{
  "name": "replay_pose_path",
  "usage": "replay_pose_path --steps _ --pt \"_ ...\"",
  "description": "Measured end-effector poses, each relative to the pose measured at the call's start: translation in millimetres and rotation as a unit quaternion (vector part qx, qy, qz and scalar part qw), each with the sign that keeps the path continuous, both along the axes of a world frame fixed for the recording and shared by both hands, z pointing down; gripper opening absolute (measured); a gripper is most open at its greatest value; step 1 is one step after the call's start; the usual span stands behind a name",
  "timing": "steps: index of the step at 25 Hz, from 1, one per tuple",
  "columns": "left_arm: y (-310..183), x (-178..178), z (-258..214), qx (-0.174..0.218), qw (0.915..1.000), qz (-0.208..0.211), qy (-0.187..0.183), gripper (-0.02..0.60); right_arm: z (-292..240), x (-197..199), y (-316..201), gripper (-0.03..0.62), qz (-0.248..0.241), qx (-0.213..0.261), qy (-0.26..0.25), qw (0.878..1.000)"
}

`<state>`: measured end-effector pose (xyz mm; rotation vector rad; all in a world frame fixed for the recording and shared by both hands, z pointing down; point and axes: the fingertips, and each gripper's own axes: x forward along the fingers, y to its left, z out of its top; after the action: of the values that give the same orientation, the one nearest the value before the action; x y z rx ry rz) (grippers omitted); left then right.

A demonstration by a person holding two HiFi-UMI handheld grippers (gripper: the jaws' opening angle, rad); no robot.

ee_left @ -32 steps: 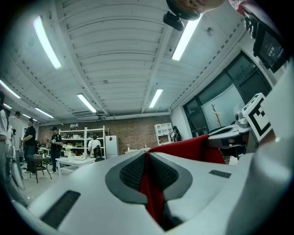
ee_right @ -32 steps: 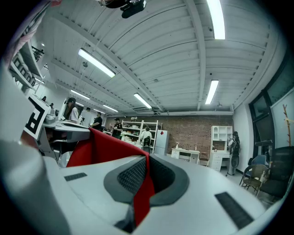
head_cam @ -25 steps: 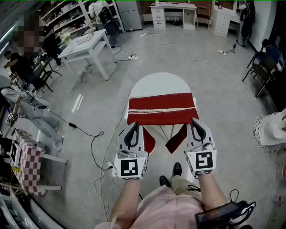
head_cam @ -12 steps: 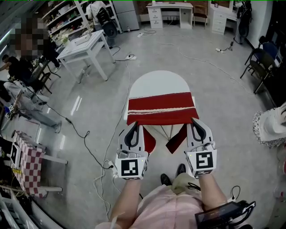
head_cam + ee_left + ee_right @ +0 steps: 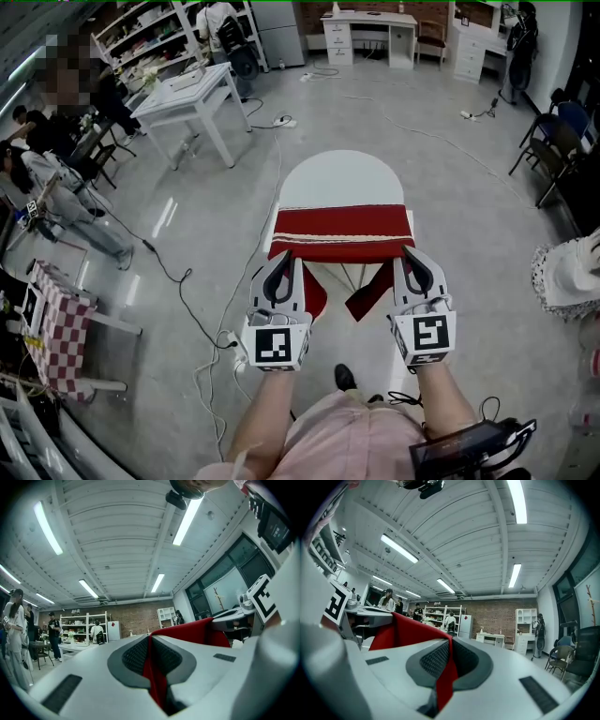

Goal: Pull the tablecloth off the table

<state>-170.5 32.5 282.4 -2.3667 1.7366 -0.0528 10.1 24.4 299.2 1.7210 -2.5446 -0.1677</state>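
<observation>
Stretching away from the person, the red tablecloth [image 5: 339,232] lies crosswise on the white surface [image 5: 339,178]; left tongs [image 5: 284,258] and right tongs [image 5: 411,253] each clamp one near corner, equally close.

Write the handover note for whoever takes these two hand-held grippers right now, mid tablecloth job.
Grippers: the left hand-held gripper is shut on the red tablecloth, with the near left corner pinched between its jaws. The right hand-held gripper is shut on the near right corner.
Things: the cloth lies across the near part of the white table. Its near edge is off the table, and flaps hang down between the grippers.
Done: both corners are gripped, and the far, rounded part of the table top is bare.
Left: draw both grippers back towards you together, probably level, until the cloth comes clear of the table.
</observation>
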Motion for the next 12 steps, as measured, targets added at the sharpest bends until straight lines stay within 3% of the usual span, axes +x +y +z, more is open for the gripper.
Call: replay_pose_path --steps 12 --pt "22.6 10.0 2.1 -0.002 1.0000 -0.003 0.001 0.038 6.6 9.6 24.8 0.025 -0.001 -0.011 -0.001 1.000"
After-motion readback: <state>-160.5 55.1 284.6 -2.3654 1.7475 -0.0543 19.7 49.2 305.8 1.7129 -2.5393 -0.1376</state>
